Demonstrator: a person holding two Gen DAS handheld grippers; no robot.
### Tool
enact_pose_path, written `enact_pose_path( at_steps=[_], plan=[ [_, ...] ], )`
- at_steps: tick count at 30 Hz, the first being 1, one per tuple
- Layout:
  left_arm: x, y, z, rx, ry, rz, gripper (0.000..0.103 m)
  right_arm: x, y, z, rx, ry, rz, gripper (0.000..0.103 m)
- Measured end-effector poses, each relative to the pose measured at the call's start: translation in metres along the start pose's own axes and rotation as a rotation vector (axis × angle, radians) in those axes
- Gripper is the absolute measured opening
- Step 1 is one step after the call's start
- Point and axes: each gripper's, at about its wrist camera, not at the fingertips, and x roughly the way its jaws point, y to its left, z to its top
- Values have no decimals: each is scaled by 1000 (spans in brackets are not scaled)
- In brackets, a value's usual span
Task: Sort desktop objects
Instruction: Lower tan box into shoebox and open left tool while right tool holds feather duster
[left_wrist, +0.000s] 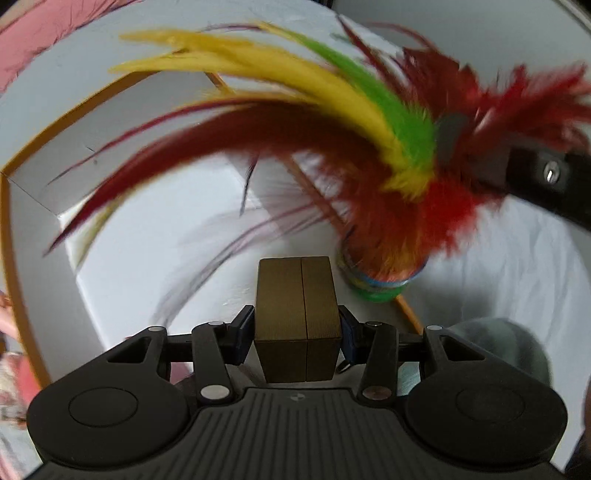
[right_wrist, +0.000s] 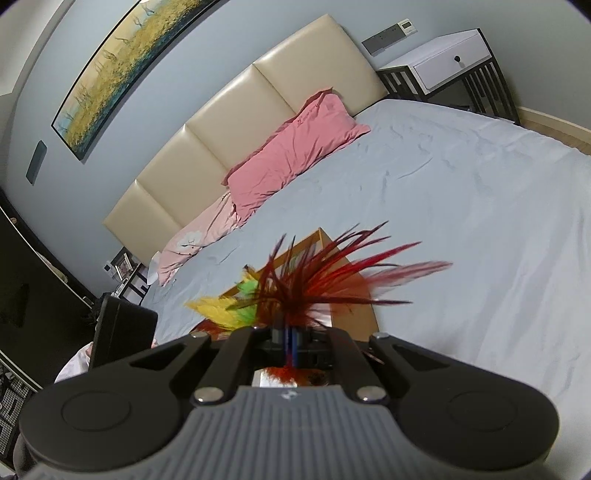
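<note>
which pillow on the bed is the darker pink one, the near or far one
The far pillow, propped against the beige headboard, is the deeper pink and plain. The nearer pillow is pale pink with a light printed pattern.

A wide bed with a pale blue-grey sheet (right_wrist: 461, 206) fills the room. Behind it stands a cream padded headboard (right_wrist: 236, 129) against a grey-blue wall (right_wrist: 258, 29), where a long framed painting in gold and teal (right_wrist: 122, 70) hangs. A pink pillow (right_wrist: 295, 147) lies at the head. A white-drawered bedside table with dark slatted sides (right_wrist: 450, 62) sits in the far corner.
</note>
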Motion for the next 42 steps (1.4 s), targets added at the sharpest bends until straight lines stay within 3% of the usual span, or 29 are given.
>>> enact_pose_path(
  at_steps=[10, 17, 24, 28, 29, 34, 38, 42],
  plan=[
    [-5, 15, -9, -15, 30, -22, 52, 1, 1, 0, -6, 5, -3, 1],
    [-35, 32, -27, -38, -62, -52, 52, -1, 10, -5, -34, 24, 7, 1],
    [-63, 57, -48, -156, -173, -43, 52, 11, 21, -13, -70, 71, 23, 1],
    [-66, 64, -61, -165, -200, -69, 52, 24, 28, -17, -106, 91, -25, 1],
    [-70, 55, -40, -149, -193, -69, 52, 25, 28, -16, -102, 84, -31, 1],
    [-53, 45, -10, -68, -180, -142, 51, 13, 32, -4, -79, 4, -27, 1],
    [-26, 36, 9, -11, -106, -155, 41, 3, 36, 8, -94, -51, -53, 1],
    [6, 38, 19, -29, -40, -190, 37, -4, 34, 16, -113, -83, -82, 1]
  ],
)
